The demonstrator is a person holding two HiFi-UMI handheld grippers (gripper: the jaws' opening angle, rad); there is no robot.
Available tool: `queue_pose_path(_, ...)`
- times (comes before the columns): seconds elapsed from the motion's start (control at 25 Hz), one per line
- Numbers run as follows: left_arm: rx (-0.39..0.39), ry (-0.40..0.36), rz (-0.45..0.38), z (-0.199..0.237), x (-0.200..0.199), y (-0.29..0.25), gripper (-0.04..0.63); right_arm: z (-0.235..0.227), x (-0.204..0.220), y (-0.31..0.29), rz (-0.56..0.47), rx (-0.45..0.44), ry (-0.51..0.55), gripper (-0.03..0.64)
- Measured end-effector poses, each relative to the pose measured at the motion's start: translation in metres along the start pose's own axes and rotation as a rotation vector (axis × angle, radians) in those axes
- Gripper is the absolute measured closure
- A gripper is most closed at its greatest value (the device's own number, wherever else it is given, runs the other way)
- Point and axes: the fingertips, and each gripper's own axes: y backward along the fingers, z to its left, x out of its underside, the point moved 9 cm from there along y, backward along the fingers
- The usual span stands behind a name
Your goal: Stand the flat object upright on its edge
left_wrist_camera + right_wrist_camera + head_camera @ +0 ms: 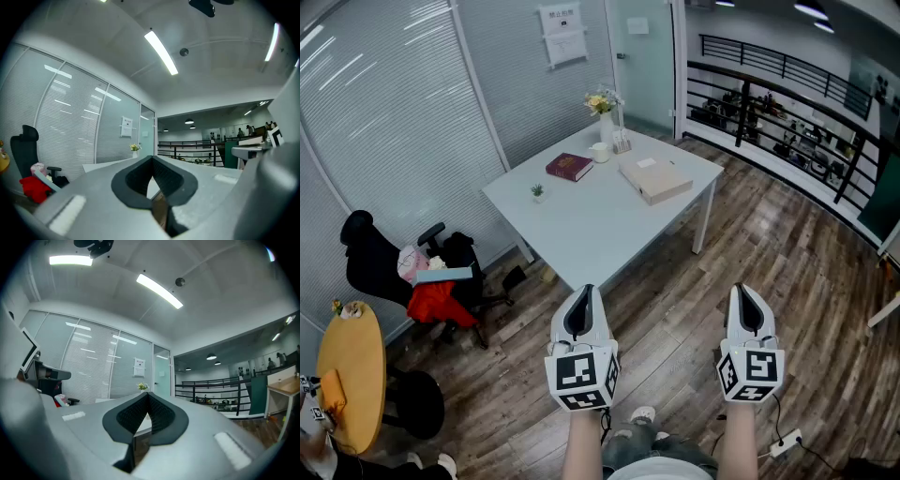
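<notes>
**A:** What could go wrong from here?

**B:** Both grippers are clenched on nothing. The left gripper (585, 295) and the right gripper (742, 291) have their tips pressed together. They hang over the floor (787, 253), well short of the table (581, 234), and must open before any grab. Two flat things also lie on the table: a red book (570, 167) at the far left and a tan box (656, 180) to its right. I cannot tell which one is meant, so taking the wrong one is a risk.

**A:** Anything else?

**B:** The book lies near the cup (600, 152) and the vase (607, 127). Tipping it up could knock them, and a thin book may well flop back down.

**A:** And the containers?

**B:** The vase holds flowers (599, 100). A little pot (537, 197) holds a green plant (537, 189). The cup's inside is too small to see.
</notes>
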Motion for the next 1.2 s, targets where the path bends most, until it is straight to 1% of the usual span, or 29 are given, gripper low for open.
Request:
queue_pose_path(0.48, 0.003, 0.008, 0.013, 0.002, 0.003, -0.005, 0.595, 0.001, -0.002, -0.004, 0.005, 0.005, 0.007, 0.595)
queue_pose_path(0.72, 0.009, 0.005, 0.022, 0.007, 0.005, -0.016, 0.595, 0.001, -0.002, -0.015, 0.012, 0.013, 0.013, 0.595)
queue_pose_path(0.8, 0.001, 0.004, 0.022, 0.010, 0.005, -0.021, 0.595, 0.001, -0.001, -0.020, 0.011, 0.019, 0.009, 0.594)
queue_pose_path(0.88, -0.024, 0.005, 0.015, 0.014, 0.005, -0.027, 0.594, -0.001, 0.001, -0.026, 0.009, 0.024, 0.002, 0.594)
queue_pose_path(0.92, -0.036, 0.005, 0.010, 0.016, 0.005, -0.029, 0.570, -0.001, 0.001, -0.028, 0.007, 0.024, -0.003, 0.590)
queue_pose_path(0.96, -0.041, 0.005, 0.004, 0.018, 0.004, -0.033, 0.532, -0.001, 0.001, -0.032, 0.004, 0.021, -0.008, 0.573)
queue_pose_path(1.0, -0.040, 0.007, -0.003, 0.021, 0.004, -0.036, 0.512, -0.001, 0.001, -0.035, 0.003, 0.015, -0.012, 0.555)
queue_pose_path(1.04, -0.033, 0.011, -0.010, 0.024, 0.004, -0.040, 0.493, 0.000, 0.001, -0.039, 0.002, 0.007, -0.015, 0.519)
queue_pose_path(1.12, -0.021, 0.016, -0.026, 0.029, 0.004, -0.050, 0.408, 0.001, 0.002, -0.049, 0.002, -0.006, -0.023, 0.419)
queue_pose_path(1.2, -0.012, 0.015, -0.034, 0.034, 0.005, -0.060, 0.340, 0.001, 0.003, -0.059, -0.006, -0.012, -0.035, 0.344)
